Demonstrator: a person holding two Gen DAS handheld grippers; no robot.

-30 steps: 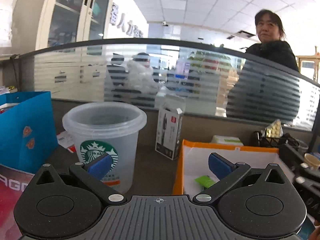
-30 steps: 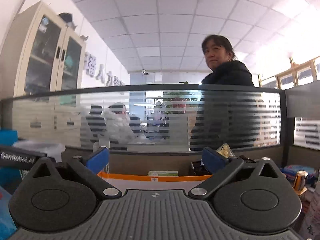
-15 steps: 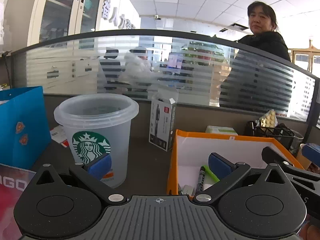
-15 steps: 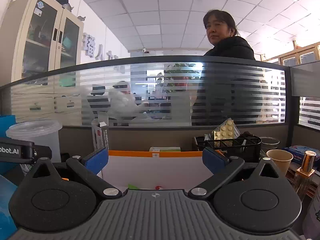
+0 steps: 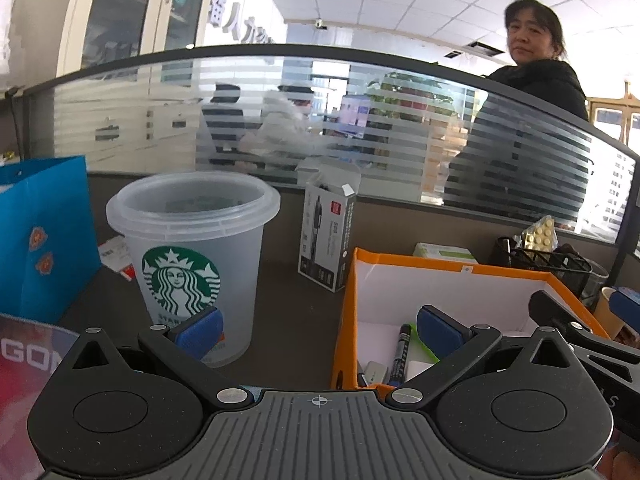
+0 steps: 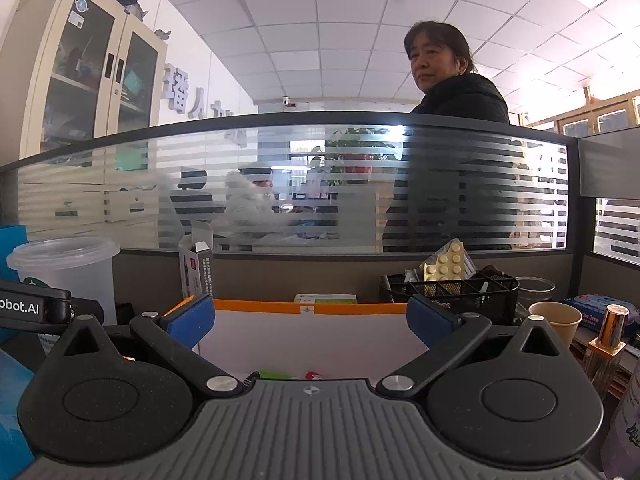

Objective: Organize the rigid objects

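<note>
An orange-rimmed white box [image 5: 452, 266] stands on the dark desk; it holds a black marker [image 5: 402, 350], a green item and small white pieces. It also shows in the right wrist view [image 6: 308, 306]. A clear Starbucks cup [image 5: 192, 248] stands left of the box. My left gripper [image 5: 318, 330] is open and empty, low over the desk between cup and box. My right gripper [image 6: 310, 318] is open and empty, in front of the box's near side; its fingers [image 5: 560, 320] show at the right of the left wrist view.
A black pen carton [image 5: 328, 232] stands behind the cup. A blue paper bag [image 5: 44, 236] is at the left. A black mesh organizer [image 6: 452, 294] with pill blisters, a paper cup [image 6: 556, 320] and a gold-capped bottle [image 6: 610, 344] are at the right. A glass partition runs behind the desk, and a person stands beyond it.
Both grippers have tilted downward and moved forward, so the box's inside and the desk items come into view. Both grippers stay open.
</note>
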